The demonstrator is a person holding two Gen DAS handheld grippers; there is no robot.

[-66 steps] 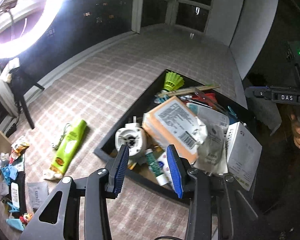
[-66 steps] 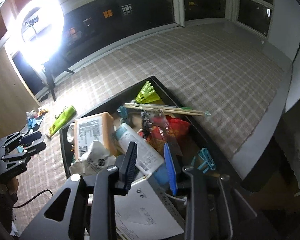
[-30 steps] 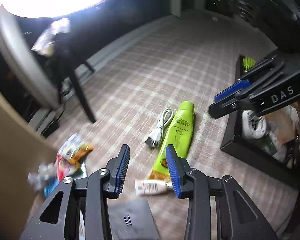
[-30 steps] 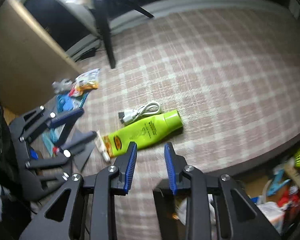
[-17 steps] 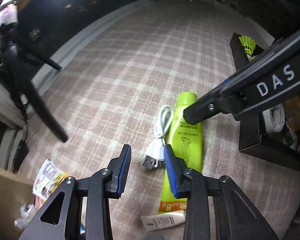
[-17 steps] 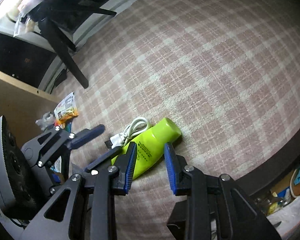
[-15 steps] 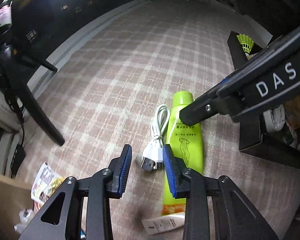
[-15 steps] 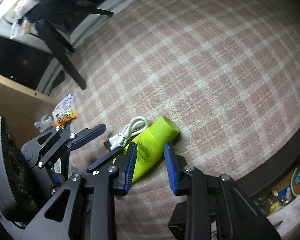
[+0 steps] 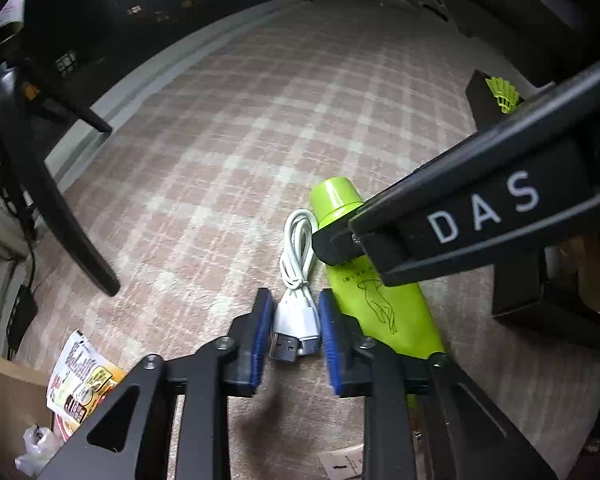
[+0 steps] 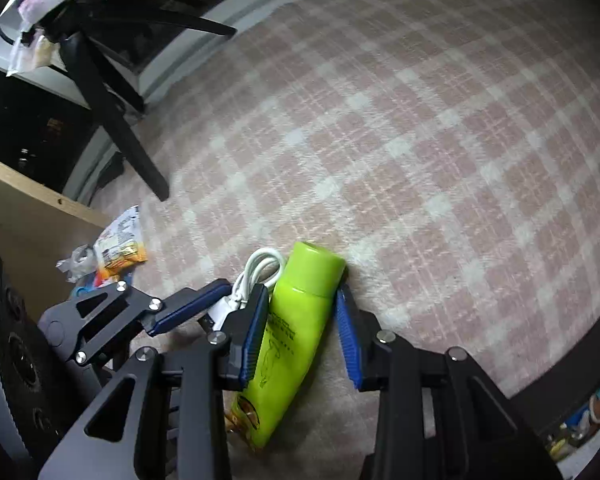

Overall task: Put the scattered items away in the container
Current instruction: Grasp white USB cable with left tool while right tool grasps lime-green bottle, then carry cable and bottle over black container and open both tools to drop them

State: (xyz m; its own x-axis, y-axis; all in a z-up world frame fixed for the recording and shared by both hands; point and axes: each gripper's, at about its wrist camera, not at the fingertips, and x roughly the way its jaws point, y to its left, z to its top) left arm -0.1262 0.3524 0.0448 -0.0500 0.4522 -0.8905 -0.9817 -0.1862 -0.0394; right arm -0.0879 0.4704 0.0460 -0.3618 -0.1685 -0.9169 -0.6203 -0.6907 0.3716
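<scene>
Left wrist view first: the left tongs [image 9: 294, 342] are down at the plaid rug [image 9: 228, 152] with the cable [image 9: 298, 280] between the blue pads. Its white plug ends sit right in the gap and the jaws are closing, but there's still a sliver of space on each side, so not clamped yet. Half a second back the pads were wider and the plugs sat just ahead of the tips; now they straddle them. Just right of the cable lies the green tube [image 9: 374, 280], cap pointing away. The right tongs [image 9: 332, 246] cross in from the right over its neck. The black box [image 9: 496, 92] is off at the right edge with a green shuttlecock [image 9: 502, 94] poking out. A snack packet [image 9: 82, 376] lies bottom left by a tripod leg [image 9: 56, 200].

Right wrist view: the right tongs [image 10: 302, 328] now have a pad on either side of the tube [image 10: 292, 336], just below the cap. The jaws are opening and aren't gripping it, as far as I can see. A moment ago the tube was only partly between the tips; now it's properly between them. The left tongs [image 10: 210, 306] come in from the left at the cable [image 10: 252, 276], which touches the tube's left side. The packet [image 10: 118, 248] sits further left.
</scene>
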